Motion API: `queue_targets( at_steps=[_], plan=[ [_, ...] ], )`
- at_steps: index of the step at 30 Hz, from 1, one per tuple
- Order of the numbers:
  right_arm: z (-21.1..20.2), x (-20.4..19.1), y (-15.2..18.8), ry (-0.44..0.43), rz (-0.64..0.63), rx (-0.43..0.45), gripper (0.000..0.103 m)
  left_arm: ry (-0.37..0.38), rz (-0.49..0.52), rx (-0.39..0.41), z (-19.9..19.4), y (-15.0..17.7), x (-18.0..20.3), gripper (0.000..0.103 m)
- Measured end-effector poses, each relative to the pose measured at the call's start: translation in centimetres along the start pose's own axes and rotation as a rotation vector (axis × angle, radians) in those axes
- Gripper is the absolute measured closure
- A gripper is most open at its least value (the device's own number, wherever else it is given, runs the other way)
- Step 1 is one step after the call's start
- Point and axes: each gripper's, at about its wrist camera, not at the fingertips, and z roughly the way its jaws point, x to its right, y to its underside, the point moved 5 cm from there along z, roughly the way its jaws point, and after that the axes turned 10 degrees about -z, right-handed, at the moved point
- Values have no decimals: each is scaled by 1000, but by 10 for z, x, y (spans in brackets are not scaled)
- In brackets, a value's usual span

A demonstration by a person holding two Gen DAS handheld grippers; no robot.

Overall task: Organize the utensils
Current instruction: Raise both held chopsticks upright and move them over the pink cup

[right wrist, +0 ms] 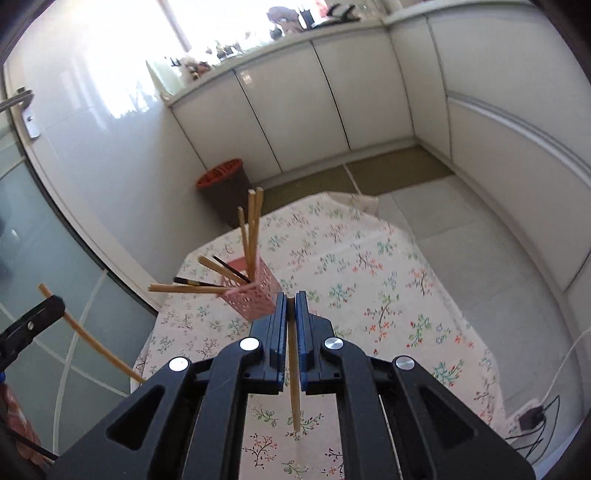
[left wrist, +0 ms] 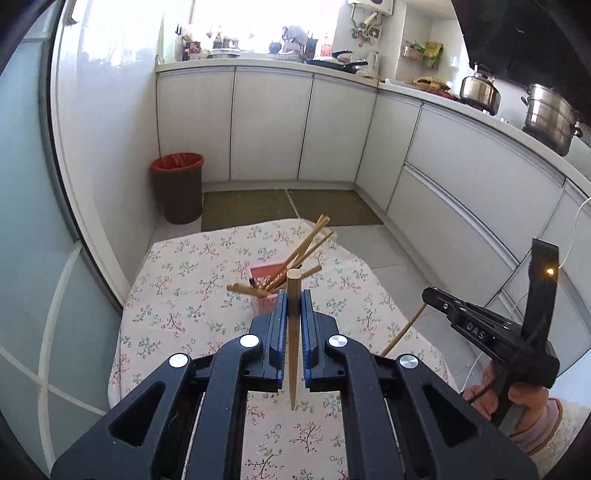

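A home kitchen. White cabinets [left wrist: 269,122] run along the far wall and down the right side under a pale counter [left wrist: 406,90]. On the right a steel kettle [left wrist: 479,88] and a steel pot [left wrist: 550,116] stand on the counter. A lined bin [left wrist: 178,186] sits far left on the tiled floor. A bright window [left wrist: 258,18] lies beyond.

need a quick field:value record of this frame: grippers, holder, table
left gripper: shut on a wooden chopstick
right gripper: shut on second chopstick
holder: pink basket on the table, several chopsticks leaning in it
table: floral cloth
background: bin with red liner, white cabinets
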Motion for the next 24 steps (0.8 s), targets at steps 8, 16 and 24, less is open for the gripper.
queue_targets(
  at_steps=[8,16,24],
  plan=[
    [-62,-10,-88,-38,-30,209,98,27,-40,147,-10,-68,16,97],
    [-69,-14,-158,-52,-15,324,98,-38,-77,195,42,-110,13,97],
    [-32,-24,-169,-72,-20,341,98,-122,-108,179,118,-109,-9,96]
  ],
)
